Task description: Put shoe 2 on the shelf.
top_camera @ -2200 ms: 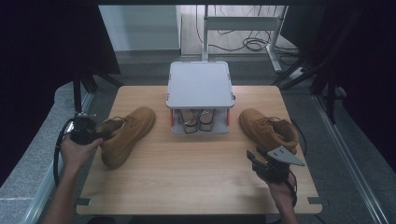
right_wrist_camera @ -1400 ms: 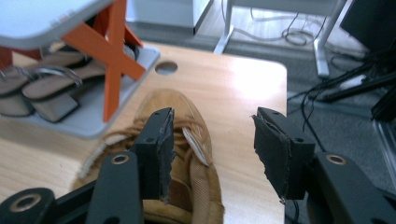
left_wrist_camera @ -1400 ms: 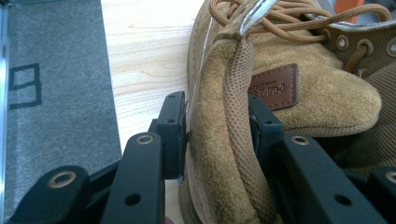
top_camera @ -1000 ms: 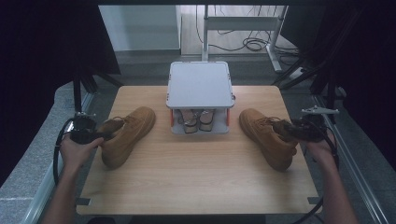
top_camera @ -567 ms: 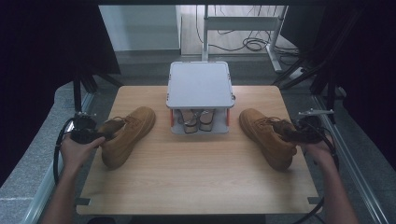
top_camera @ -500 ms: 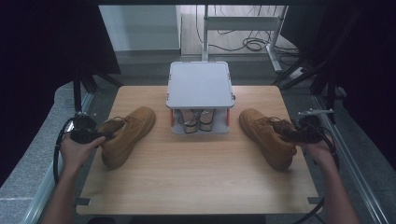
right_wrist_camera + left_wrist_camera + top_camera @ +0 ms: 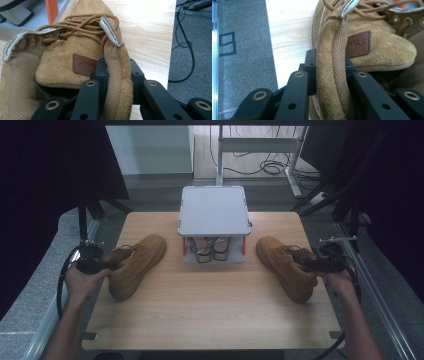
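Observation:
Two tan suede boots lie on the wooden table (image 7: 215, 305). The left boot (image 7: 136, 264) sits at the table's left, and my left gripper (image 7: 112, 265) is shut on its collar edge. In the left gripper view the black jaws pinch the mesh-lined collar (image 7: 332, 72) of that boot from both sides. The right boot (image 7: 287, 266) sits at the table's right, with my right gripper (image 7: 309, 264) shut on its collar. In the right gripper view the jaws clamp the collar rim (image 7: 117, 75) beside the leather tongue label (image 7: 85, 65).
A small grey two-tier rack (image 7: 214, 212) with orange posts stands at the back centre between the boots, with a pair of sandals (image 7: 210, 247) on its lower shelf. Cables (image 7: 267, 167) lie on the floor beyond the table. Metal rails run along both sides.
The right hand moved its gripper from the table's front right up to the right boot and closed on its collar. The left gripper has kept its hold on the left boot.

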Action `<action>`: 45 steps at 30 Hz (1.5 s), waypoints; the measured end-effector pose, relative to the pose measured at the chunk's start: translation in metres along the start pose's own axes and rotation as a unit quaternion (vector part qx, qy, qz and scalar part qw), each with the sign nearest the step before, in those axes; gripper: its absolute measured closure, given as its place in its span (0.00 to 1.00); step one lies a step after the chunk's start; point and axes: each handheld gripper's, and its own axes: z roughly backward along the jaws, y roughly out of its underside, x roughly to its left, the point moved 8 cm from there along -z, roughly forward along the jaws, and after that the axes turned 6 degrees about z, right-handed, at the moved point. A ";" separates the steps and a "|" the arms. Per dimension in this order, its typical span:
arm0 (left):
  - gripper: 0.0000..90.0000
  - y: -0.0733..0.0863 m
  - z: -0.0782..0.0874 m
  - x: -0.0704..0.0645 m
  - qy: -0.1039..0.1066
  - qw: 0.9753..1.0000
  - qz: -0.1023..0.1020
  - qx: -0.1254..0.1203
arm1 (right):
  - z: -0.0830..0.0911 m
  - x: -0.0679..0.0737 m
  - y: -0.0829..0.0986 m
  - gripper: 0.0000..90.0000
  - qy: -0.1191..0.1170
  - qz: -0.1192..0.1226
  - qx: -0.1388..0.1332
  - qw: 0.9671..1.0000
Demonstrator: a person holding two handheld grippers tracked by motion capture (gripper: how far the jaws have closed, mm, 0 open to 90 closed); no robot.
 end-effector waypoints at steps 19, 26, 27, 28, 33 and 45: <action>0.85 -0.024 0.024 -0.024 0.040 0.997 -0.010 -0.068 | 0.013 0.021 -0.015 0.86 0.009 -0.007 -0.061 0.998; 0.84 -0.028 0.032 -0.026 0.070 0.994 0.004 -0.084 | 0.023 0.025 -0.022 0.86 0.011 0.002 -0.075 0.997; 0.84 -0.029 0.034 -0.025 0.074 0.993 0.007 -0.088 | 0.024 0.024 -0.022 0.86 0.011 0.002 -0.077 0.997; 0.84 -0.030 0.036 -0.024 0.077 0.993 0.010 -0.092 | 0.026 0.024 -0.022 0.86 0.012 0.000 -0.079 0.997; 0.84 -0.036 0.047 -0.023 0.082 0.991 0.015 -0.109 | 0.037 0.019 -0.025 0.86 0.013 -0.013 -0.100 0.995; 0.84 -0.047 0.068 -0.023 0.097 0.986 0.024 -0.136 | 0.067 0.014 -0.037 0.86 0.014 -0.034 -0.155 0.987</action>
